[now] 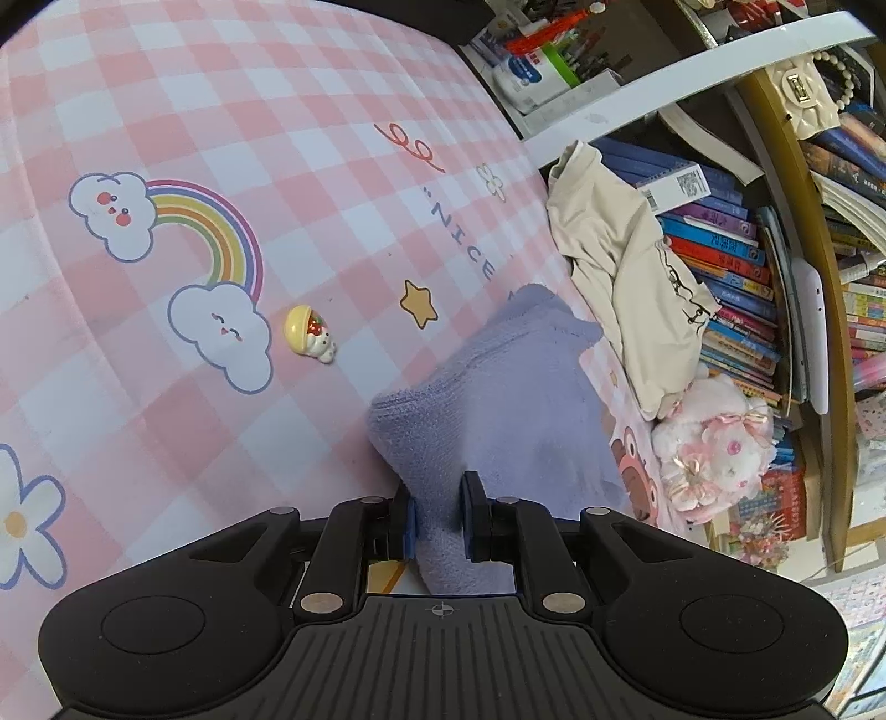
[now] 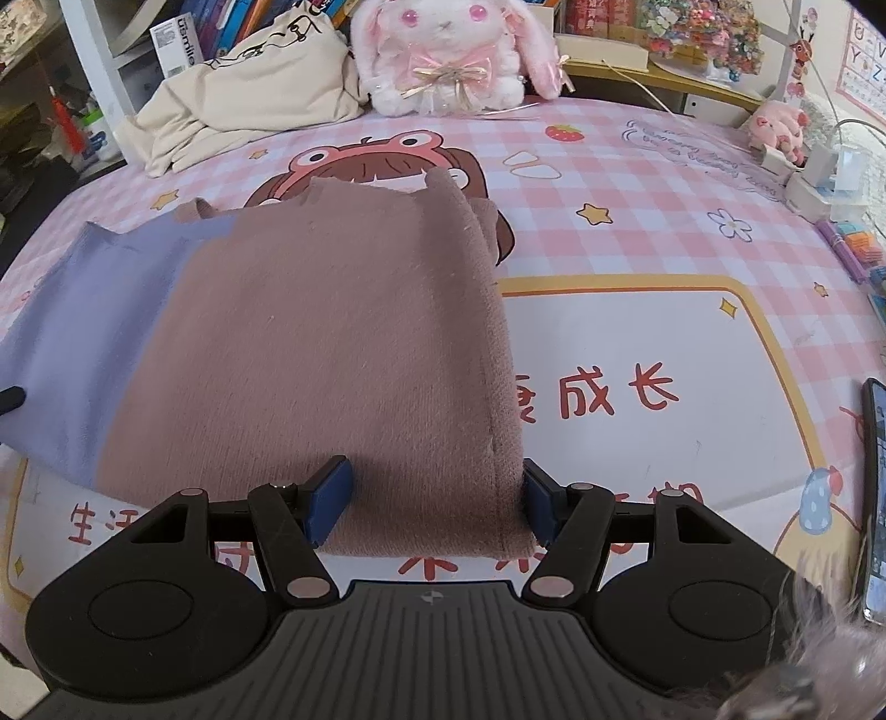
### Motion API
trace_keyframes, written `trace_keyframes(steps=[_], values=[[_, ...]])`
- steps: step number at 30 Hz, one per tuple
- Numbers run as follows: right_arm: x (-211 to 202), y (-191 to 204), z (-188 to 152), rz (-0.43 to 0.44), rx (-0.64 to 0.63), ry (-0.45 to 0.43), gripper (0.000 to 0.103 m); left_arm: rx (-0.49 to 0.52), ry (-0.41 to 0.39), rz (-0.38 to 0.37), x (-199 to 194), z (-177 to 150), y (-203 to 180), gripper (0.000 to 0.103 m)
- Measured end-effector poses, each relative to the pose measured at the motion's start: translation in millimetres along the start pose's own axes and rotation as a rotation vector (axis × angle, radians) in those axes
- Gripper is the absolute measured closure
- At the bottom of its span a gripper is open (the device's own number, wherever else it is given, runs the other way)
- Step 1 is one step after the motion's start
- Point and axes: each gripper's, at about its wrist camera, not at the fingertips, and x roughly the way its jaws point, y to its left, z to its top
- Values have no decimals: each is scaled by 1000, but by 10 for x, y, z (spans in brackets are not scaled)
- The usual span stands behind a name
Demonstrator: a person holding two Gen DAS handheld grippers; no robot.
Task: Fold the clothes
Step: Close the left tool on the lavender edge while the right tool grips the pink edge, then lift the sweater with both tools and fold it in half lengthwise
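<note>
A folded mauve-brown fleece cloth [image 2: 332,343] lies on the pink checked table mat [image 2: 637,343]. A lavender fleece part [image 2: 94,332] sticks out from under its left side; whether both are one garment is unclear. My right gripper [image 2: 434,501] is open, and its blue pads [image 2: 331,495] straddle the brown cloth's near right corner. In the left wrist view the lavender cloth [image 1: 515,410] rises in a bunched fold from the mat [image 1: 221,111]. My left gripper [image 1: 438,523] is shut on its near end.
A crumpled cream garment [image 2: 249,94] and a pink plush bunny [image 2: 443,50] sit at the mat's far edge, in front of stacked books [image 1: 731,260]. A small yellow figurine [image 1: 310,334] stands by the rainbow print. A phone [image 2: 875,498] lies at the right edge, chargers [image 2: 819,177] behind it.
</note>
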Motion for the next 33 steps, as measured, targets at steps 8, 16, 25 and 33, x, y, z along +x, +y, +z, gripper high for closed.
trace_keyframes(steps=[8, 16, 25, 33], values=[[-56, -129, 127, 65, -124, -47, 41, -2, -65, 36, -2, -95, -59, 89], [17, -361, 282, 197, -176, -43, 59, 22, -127, 97, -15, -190, -162, 89], [172, -518, 343, 356, -217, 6, 68, 151, -210, 84, -240, -302, -551, 94], [240, -642, 390, 446, -241, 17, 68, 437, -286, 32, -579, -679, -1392, 94]])
